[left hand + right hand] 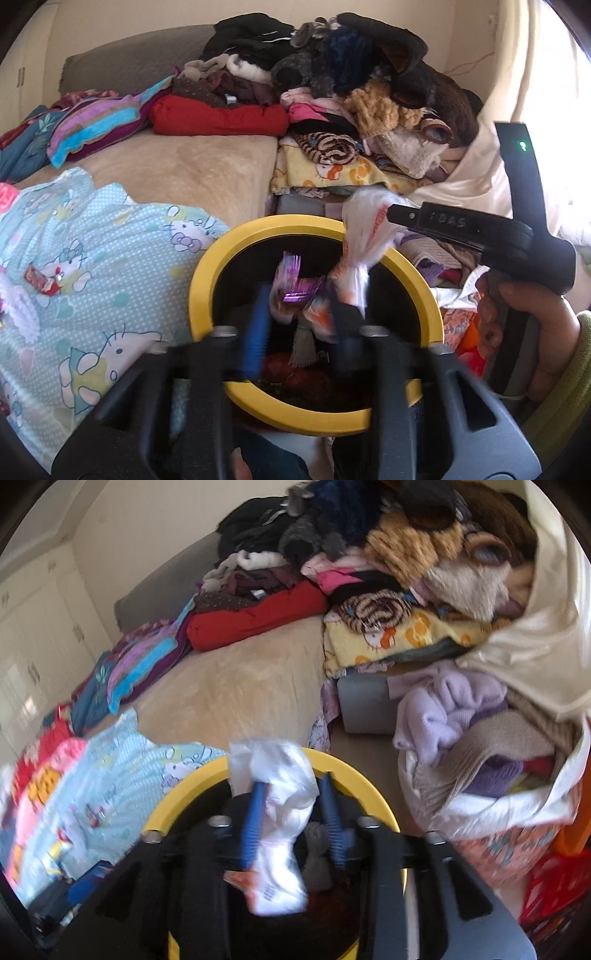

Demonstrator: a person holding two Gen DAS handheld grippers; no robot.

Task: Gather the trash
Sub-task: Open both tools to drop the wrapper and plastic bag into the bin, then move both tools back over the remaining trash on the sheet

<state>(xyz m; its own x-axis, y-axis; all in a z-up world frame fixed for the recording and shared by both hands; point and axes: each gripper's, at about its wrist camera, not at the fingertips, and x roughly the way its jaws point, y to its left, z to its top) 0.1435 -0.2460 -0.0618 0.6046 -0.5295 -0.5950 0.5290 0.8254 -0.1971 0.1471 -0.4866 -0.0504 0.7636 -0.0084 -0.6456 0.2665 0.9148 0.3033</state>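
Both wrist views look down, close over the yellow-rimmed bin (207, 280) (373, 779) — sharing the clothes-piled bed (192, 170) (236, 694) beyond.

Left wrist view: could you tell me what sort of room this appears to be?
Probably a bedroom or living room at home: a beige bed or sofa surface, a big clothes pile, Hello Kitty bedding, and a yellow-rimmed bin.
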